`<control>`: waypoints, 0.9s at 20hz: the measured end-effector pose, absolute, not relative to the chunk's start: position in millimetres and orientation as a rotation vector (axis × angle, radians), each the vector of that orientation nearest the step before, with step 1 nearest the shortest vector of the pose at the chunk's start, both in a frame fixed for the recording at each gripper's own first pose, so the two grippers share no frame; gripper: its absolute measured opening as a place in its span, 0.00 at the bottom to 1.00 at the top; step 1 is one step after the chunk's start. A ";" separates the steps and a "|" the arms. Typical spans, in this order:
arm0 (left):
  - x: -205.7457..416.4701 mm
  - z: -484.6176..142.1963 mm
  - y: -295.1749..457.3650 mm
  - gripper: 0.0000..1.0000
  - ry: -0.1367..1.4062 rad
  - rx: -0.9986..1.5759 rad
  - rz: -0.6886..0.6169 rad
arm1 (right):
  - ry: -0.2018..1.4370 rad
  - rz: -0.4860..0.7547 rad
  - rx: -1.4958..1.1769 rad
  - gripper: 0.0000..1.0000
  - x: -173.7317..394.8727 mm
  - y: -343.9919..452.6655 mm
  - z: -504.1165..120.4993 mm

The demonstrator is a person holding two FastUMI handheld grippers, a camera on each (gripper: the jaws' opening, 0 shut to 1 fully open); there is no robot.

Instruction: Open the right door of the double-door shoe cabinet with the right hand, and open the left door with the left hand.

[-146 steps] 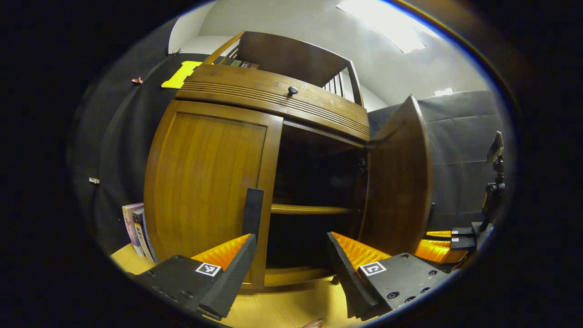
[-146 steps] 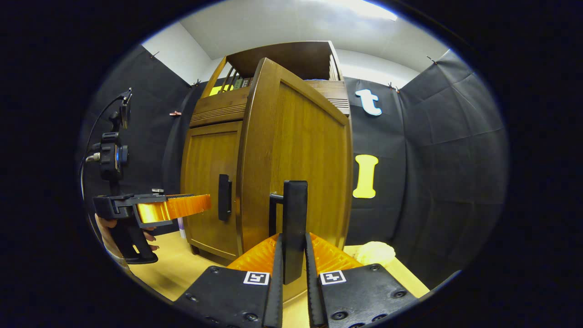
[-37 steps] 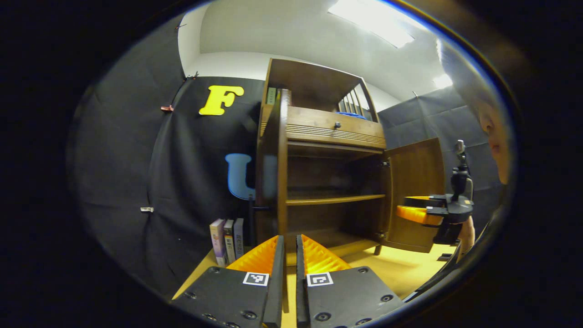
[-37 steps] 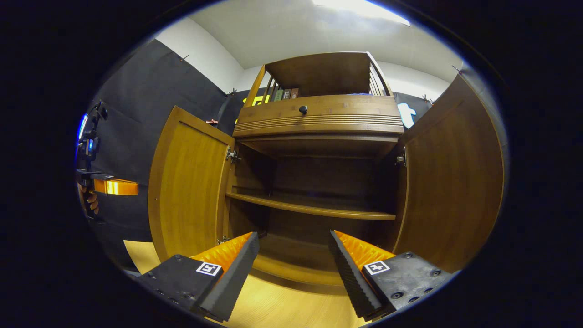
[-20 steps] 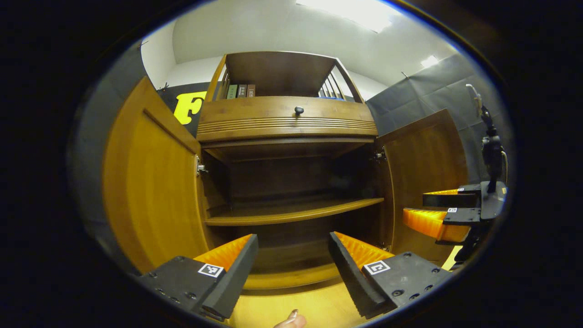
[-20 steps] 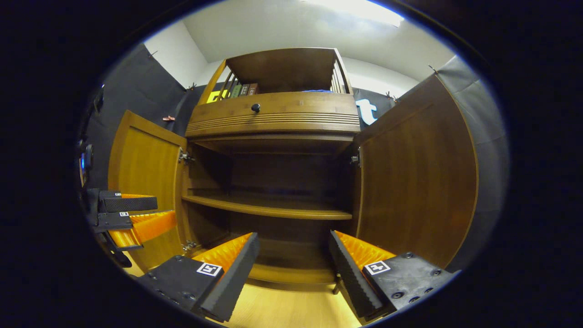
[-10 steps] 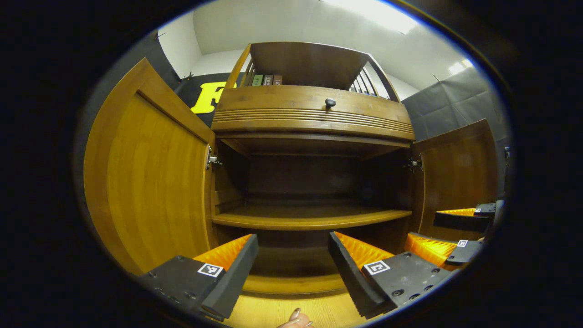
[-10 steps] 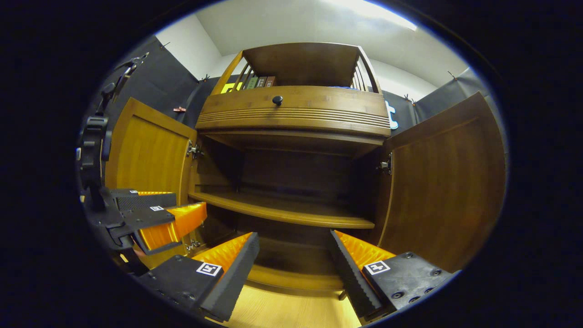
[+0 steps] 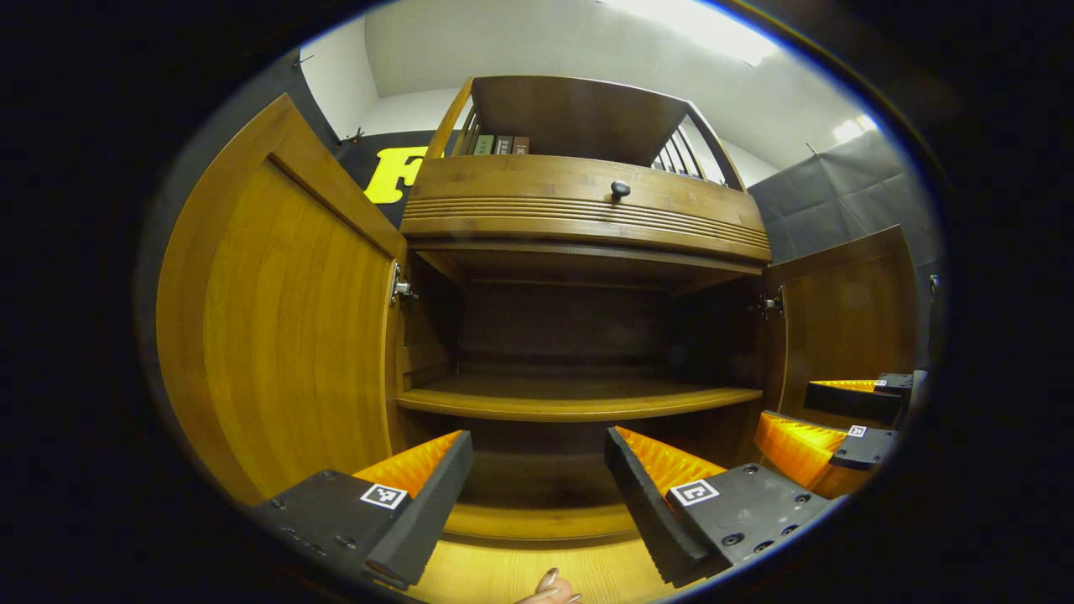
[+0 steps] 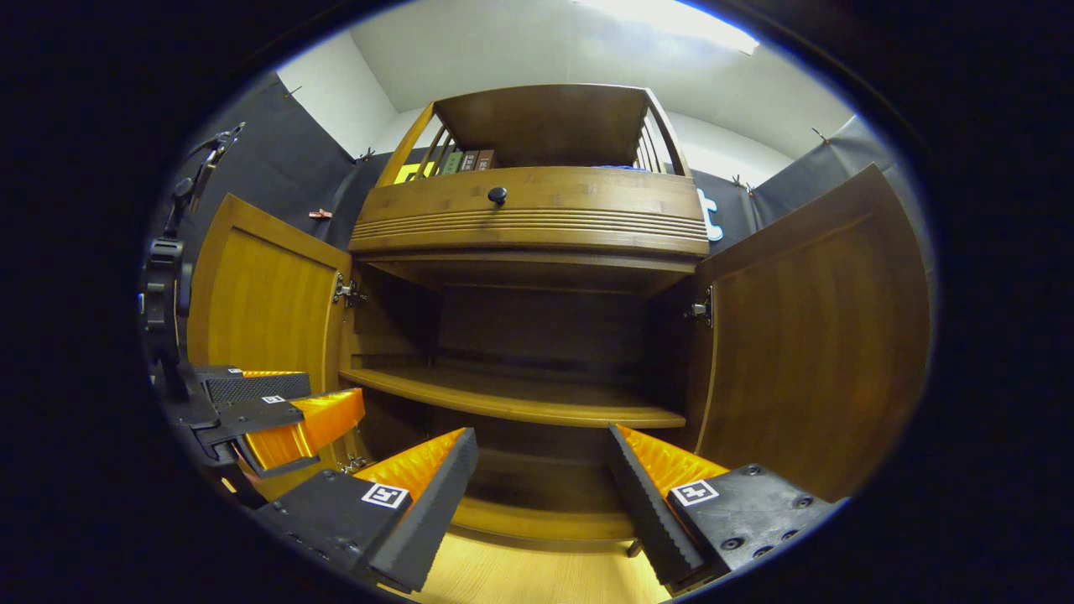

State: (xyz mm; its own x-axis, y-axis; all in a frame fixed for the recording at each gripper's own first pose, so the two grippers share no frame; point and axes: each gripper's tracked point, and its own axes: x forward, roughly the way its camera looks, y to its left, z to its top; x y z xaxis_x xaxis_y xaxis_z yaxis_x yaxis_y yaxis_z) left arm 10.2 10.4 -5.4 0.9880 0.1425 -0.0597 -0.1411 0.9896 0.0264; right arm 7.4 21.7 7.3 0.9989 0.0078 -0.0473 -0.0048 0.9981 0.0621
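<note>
The wooden shoe cabinet (image 9: 587, 210) stands with both doors swung wide. In the left gripper view the left door (image 9: 277, 335) fills the left side and the right door (image 9: 847, 310) hangs at the right. My left gripper (image 9: 537, 478) is open in front of the bare inside shelf (image 9: 579, 403), holding nothing. In the right gripper view the right door (image 10: 814, 335) is close on the right and the left door (image 10: 260, 294) is farther off. My right gripper (image 10: 541, 478) is open too, facing the shelf (image 10: 512, 401). The left gripper (image 10: 277, 411) also shows at that view's left edge.
A drawer with a dark round knob (image 9: 619, 189) sits above the doors, and several books (image 9: 501, 144) stand on the railed top shelf. Light wooden floor (image 10: 537, 575) runs under the cabinet. The right gripper (image 9: 831, 419) shows low at the right of the left gripper view. A fingertip (image 9: 550, 587) pokes in at the bottom.
Over the last second both views have barely shifted; both grippers stay open before the cabinet. Earlier, the left gripper was shut on the left door's handle and pulled that door open.
</note>
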 end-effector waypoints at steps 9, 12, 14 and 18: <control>7.9 -3.7 11.6 0.98 0.036 0.011 0.131 | 0.041 0.013 0.071 0.97 6.9 25.5 9.8; 7.4 -4.2 10.8 0.98 0.040 0.015 0.124 | 0.038 0.018 0.076 0.97 7.2 26.9 11.3; 5.5 -2.7 9.8 0.98 0.035 0.023 0.118 | 0.032 0.018 0.075 0.97 6.4 27.4 12.2; 3.5 -1.6 9.2 0.98 0.030 0.041 0.115 | 0.028 0.028 0.075 0.98 4.7 31.8 14.1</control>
